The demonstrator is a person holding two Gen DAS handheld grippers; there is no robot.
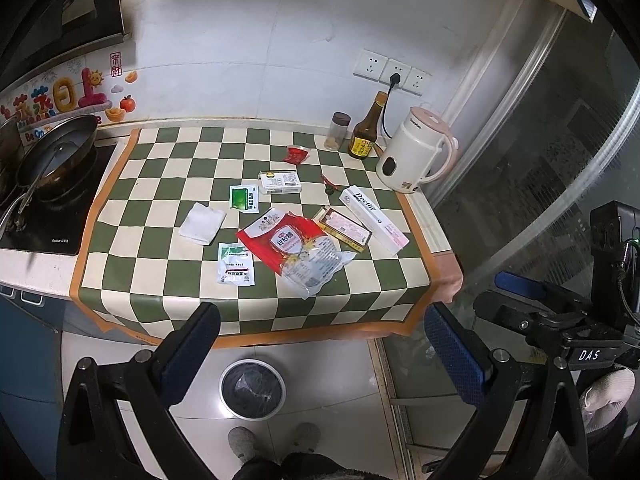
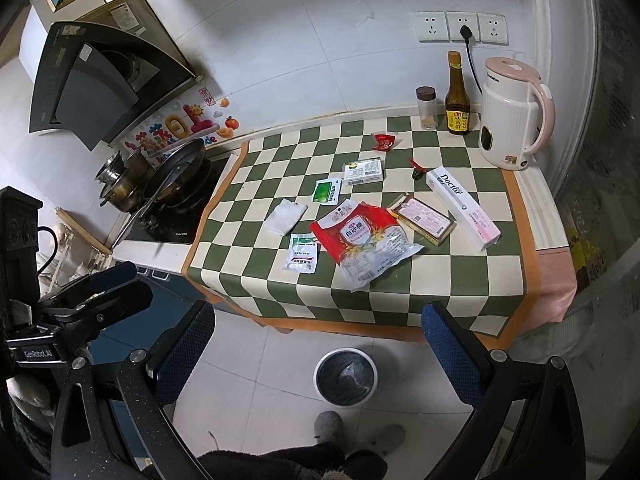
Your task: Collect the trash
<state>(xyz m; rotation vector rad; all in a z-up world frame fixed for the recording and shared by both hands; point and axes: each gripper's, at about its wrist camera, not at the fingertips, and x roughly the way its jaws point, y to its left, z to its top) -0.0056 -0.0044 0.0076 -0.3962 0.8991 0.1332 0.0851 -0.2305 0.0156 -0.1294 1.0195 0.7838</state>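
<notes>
Trash lies on the green-checked counter mat (image 1: 168, 280) (image 2: 440, 280): a red and clear sugar bag (image 1: 296, 248) (image 2: 366, 240), a white Doctor box (image 1: 374, 220) (image 2: 462, 208), a flat pink-labelled box (image 1: 346, 230) (image 2: 424, 220), a small white box (image 1: 280, 182) (image 2: 364, 172), two sachets (image 1: 236, 270) (image 1: 244, 198), a white tissue (image 1: 202, 224) (image 2: 286, 218) and a red wrapper (image 1: 296, 155) (image 2: 384, 141). A lined white bin (image 1: 252, 388) (image 2: 346, 376) stands on the floor below. My left gripper (image 1: 320, 344) and right gripper (image 2: 320, 340) are open and empty, held before the counter edge.
A white kettle (image 1: 416, 152) (image 2: 512, 116), a brown bottle (image 1: 366, 130) (image 2: 458, 98) and a small jar (image 1: 338, 130) stand at the back right. A pan (image 1: 56, 156) sits on the hob at left. Glass door on the right.
</notes>
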